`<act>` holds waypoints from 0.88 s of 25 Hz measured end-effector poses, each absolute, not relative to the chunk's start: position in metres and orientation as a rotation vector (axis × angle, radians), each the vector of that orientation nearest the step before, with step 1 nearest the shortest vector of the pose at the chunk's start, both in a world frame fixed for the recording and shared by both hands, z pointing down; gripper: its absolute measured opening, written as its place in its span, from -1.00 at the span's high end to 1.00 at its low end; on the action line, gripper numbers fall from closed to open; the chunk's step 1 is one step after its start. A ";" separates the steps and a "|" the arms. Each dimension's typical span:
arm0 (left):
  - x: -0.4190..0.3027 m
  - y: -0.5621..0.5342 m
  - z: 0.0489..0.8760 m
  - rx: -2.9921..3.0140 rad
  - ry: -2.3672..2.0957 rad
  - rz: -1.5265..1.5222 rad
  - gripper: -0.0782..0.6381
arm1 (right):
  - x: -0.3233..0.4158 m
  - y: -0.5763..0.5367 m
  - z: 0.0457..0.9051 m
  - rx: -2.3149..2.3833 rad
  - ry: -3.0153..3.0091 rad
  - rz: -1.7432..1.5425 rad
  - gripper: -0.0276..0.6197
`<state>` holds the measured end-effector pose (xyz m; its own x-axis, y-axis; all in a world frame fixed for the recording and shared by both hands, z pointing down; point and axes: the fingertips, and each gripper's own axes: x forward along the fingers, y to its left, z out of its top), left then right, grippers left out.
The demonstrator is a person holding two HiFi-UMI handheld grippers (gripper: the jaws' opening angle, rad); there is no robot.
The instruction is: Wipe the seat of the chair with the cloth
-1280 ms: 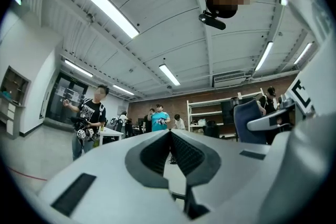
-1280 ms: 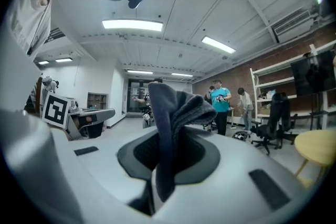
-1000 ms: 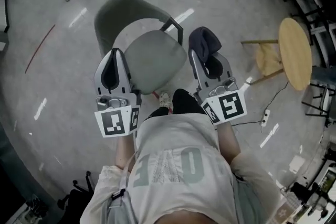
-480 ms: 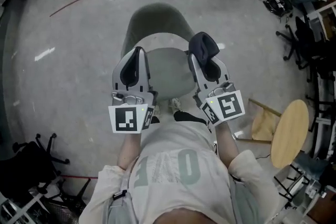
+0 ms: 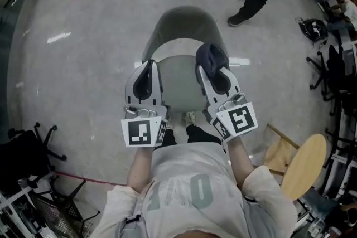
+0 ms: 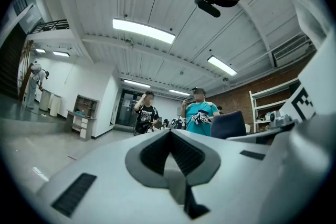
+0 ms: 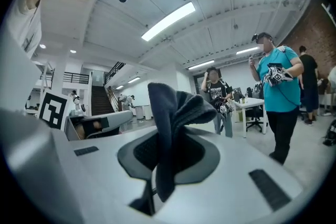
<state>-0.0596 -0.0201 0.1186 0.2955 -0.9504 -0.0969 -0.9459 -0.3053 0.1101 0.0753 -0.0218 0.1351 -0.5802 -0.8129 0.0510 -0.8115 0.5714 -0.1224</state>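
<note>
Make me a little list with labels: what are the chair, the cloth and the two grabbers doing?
chair: grey, seat bare
right gripper: shut on the cloth, over the seat's right edge
cloth: dark, bunched, sticking out past the jaws
left gripper: shut, empty, over the seat's left edge
wiping: not yet started

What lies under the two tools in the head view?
The grey chair seat shows between the left tool and the right tool, which grips a dark cloth. The seat's edges beneath them are covered.
</note>
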 end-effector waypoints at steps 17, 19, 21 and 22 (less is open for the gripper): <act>-0.125 -0.076 0.376 2.362 -1.886 -0.038 0.74 | -0.004 -0.106 0.451 -1.274 2.786 -1.033 0.76; -0.133 -0.078 0.410 2.325 -1.901 -0.028 0.74 | -0.014 -0.109 0.503 -1.249 2.726 -1.227 0.76; -0.140 -0.079 0.440 2.285 -1.913 -0.023 0.74 | -0.023 -0.112 0.545 -1.226 2.668 -1.391 0.76; -0.141 -0.080 0.453 2.266 -1.911 -0.021 0.74 | -0.026 -0.115 0.561 -1.218 2.645 -1.453 0.76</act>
